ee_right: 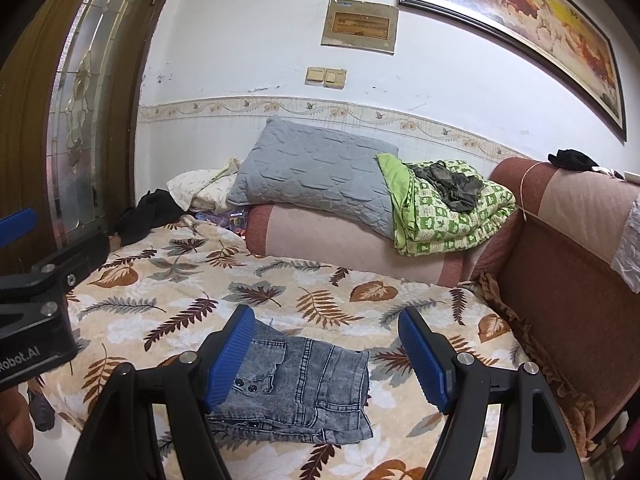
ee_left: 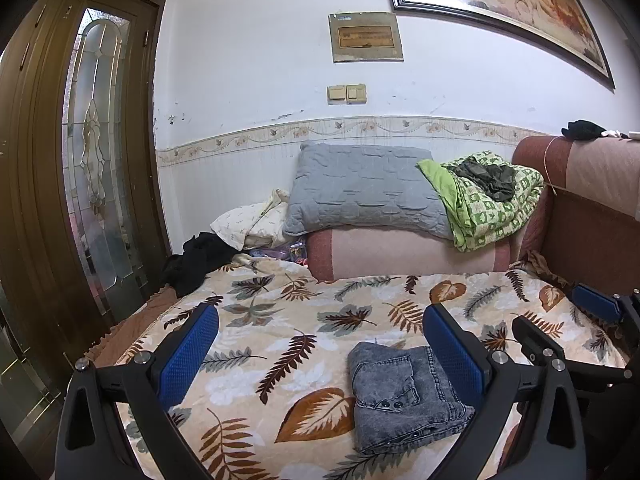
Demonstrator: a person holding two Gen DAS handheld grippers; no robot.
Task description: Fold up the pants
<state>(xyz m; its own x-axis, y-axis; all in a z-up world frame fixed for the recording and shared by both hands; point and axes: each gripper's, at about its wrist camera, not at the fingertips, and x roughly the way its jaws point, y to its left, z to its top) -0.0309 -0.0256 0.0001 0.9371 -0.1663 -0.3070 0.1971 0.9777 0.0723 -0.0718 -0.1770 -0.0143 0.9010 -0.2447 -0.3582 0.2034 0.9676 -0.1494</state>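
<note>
Grey acid-wash denim pants (ee_left: 404, 394) lie folded into a compact rectangular stack on the leaf-print blanket (ee_left: 280, 320). They also show in the right wrist view (ee_right: 304, 384). My left gripper (ee_left: 320, 344) is open and empty, held above the blanket with the pants below its right finger. My right gripper (ee_right: 326, 352) is open and empty, its blue pads straddling the pants from above without touching them. The right gripper's fingers also show at the right edge of the left wrist view (ee_left: 592, 304).
A grey pillow (ee_left: 364, 188) and a green patterned quilt (ee_left: 492, 200) rest on a pink bolster (ee_left: 400, 252) at the back. A brown sofa arm (ee_right: 568, 260) bounds the right side. Black clothing (ee_left: 196, 260) lies at the far left beside a wooden glass-panel door (ee_left: 92, 160).
</note>
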